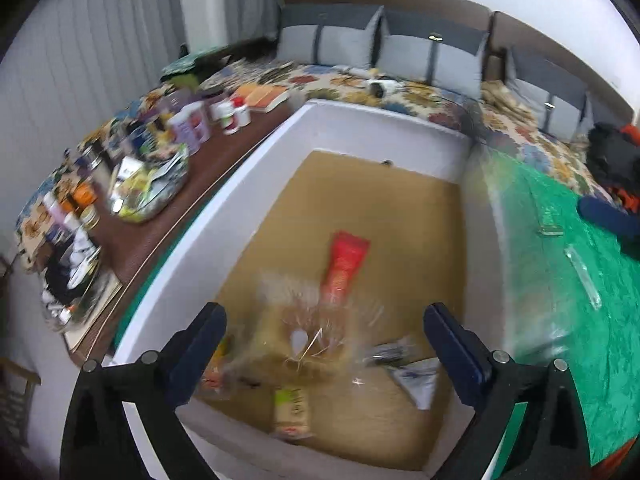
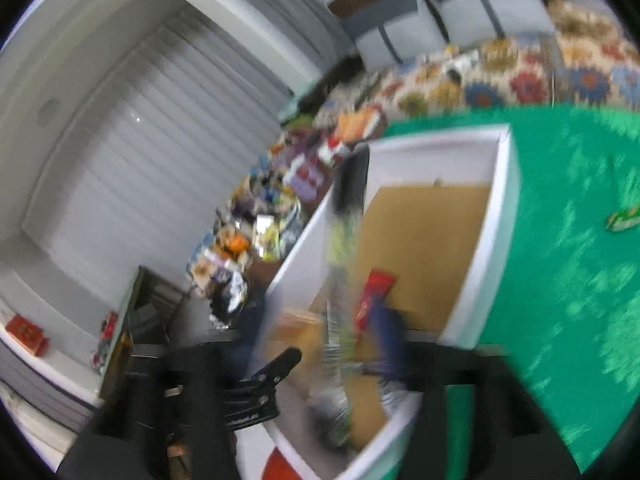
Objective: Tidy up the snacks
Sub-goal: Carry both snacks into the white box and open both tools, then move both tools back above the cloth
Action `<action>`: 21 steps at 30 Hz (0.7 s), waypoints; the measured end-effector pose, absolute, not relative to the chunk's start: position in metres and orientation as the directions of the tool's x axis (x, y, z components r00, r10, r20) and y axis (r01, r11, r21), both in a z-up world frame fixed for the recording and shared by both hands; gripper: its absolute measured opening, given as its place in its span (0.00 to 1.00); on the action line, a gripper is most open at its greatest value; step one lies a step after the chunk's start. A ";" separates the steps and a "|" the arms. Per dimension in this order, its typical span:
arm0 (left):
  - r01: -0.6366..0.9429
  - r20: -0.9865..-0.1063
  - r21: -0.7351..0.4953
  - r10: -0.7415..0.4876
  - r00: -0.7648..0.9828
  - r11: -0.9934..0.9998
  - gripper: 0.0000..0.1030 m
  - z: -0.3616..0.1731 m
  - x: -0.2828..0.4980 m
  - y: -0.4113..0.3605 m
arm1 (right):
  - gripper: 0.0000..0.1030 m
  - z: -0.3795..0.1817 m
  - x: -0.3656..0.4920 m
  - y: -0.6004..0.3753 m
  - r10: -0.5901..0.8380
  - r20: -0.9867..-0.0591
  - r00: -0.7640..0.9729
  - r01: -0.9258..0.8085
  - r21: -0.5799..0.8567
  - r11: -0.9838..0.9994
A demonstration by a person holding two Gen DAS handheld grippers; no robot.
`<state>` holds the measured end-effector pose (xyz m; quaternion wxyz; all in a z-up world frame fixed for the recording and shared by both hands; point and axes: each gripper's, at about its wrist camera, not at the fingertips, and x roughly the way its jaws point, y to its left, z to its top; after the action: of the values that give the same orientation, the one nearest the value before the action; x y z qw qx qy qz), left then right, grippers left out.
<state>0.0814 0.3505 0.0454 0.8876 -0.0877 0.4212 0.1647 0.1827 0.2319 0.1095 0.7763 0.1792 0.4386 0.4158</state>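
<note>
My left gripper [image 1: 324,344] hangs open and empty over the white box [image 1: 360,128], where a red packet [image 1: 346,266] and about 3 blurred snacks lie. A green snack [image 2: 622,218] waits on the table [image 2: 568,240]. Blur hides my right gripper's state.

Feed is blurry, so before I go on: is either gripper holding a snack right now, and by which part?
Left gripper: jaws wide apart over the white box, holding nothing. Right gripper: too blurred to tell.
</note>
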 end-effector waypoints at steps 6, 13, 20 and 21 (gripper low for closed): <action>-0.398 -0.736 -0.057 0.231 0.636 0.915 0.97 0.044 0.059 0.349 | 0.68 0.082 0.179 0.190 0.713 -0.594 0.372 -0.475 0.539 0.696; -0.195 -0.703 -0.099 0.070 0.708 0.976 0.97 0.049 0.062 0.256 | 0.69 0.012 0.174 0.064 0.316 -0.746 0.586 -0.356 0.113 0.928; 0.112 -0.724 -0.161 -0.195 0.662 0.981 0.97 0.028 0.083 0.113 | 0.69 -0.041 0.148 -0.105 -0.053 -0.771 0.635 -0.043 -0.104 0.994; 0.141 -0.738 -0.149 -0.205 0.643 0.979 0.97 0.019 0.088 0.093 | 0.69 -0.046 0.141 -0.129 -0.091 -0.775 0.625 0.006 -0.112 0.994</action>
<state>0.0881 0.0929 0.0189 0.9055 -0.0389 0.4115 -0.0957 0.1407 -0.1295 -0.0460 0.9000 -0.0491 0.4322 -0.0270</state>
